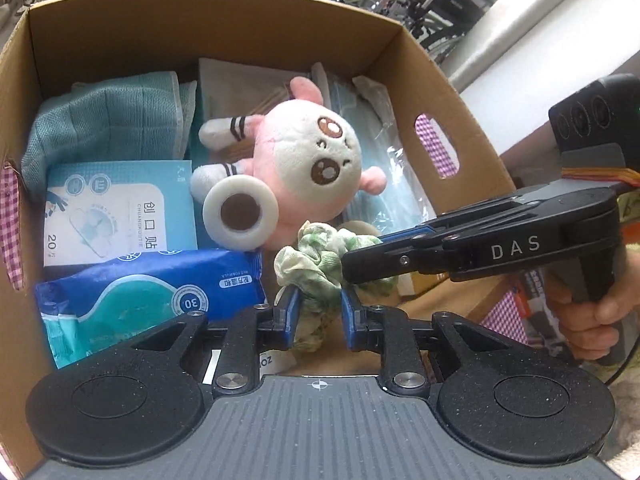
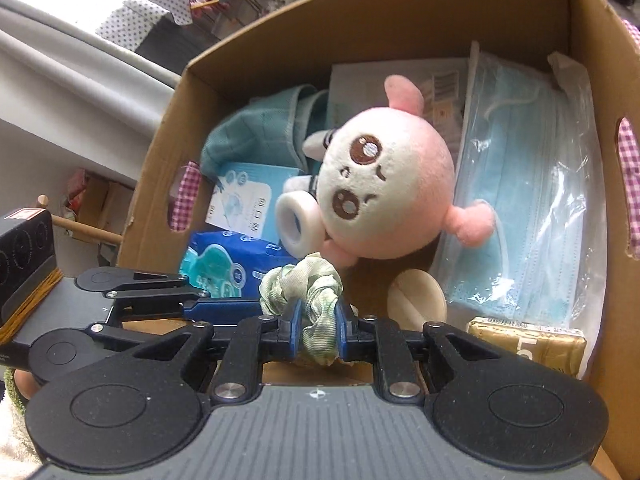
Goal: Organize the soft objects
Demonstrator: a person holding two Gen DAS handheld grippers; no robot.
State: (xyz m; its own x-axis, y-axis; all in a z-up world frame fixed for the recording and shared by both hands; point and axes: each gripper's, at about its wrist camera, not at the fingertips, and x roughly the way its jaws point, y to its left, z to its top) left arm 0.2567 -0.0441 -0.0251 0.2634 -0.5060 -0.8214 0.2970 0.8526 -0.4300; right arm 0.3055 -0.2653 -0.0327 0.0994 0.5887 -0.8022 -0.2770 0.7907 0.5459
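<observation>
A crumpled green-and-white scrunchie (image 1: 312, 264) (image 2: 304, 280) hangs over the near side of an open cardboard box (image 1: 200, 28) (image 2: 360, 20). Both grippers are shut on it. My left gripper (image 1: 318, 300) pinches its lower part between blue pads, and in the right wrist view it reaches in from the left (image 2: 240, 308). My right gripper (image 2: 318, 314) clamps another fold, and in the left wrist view it comes in from the right (image 1: 360, 266). A pink-and-white plush toy (image 1: 312, 152) (image 2: 384, 192) lies in the box just beyond the scrunchie.
The box also holds a teal towel (image 1: 108, 120), a plaster box (image 1: 120, 208), a blue wipes pack (image 1: 152, 284), a white tape roll (image 1: 240, 212), bagged blue face masks (image 2: 532, 200), a gold packet (image 2: 528, 344) and a beige disc (image 2: 416, 296). A hand (image 1: 600, 320) grips the right handle.
</observation>
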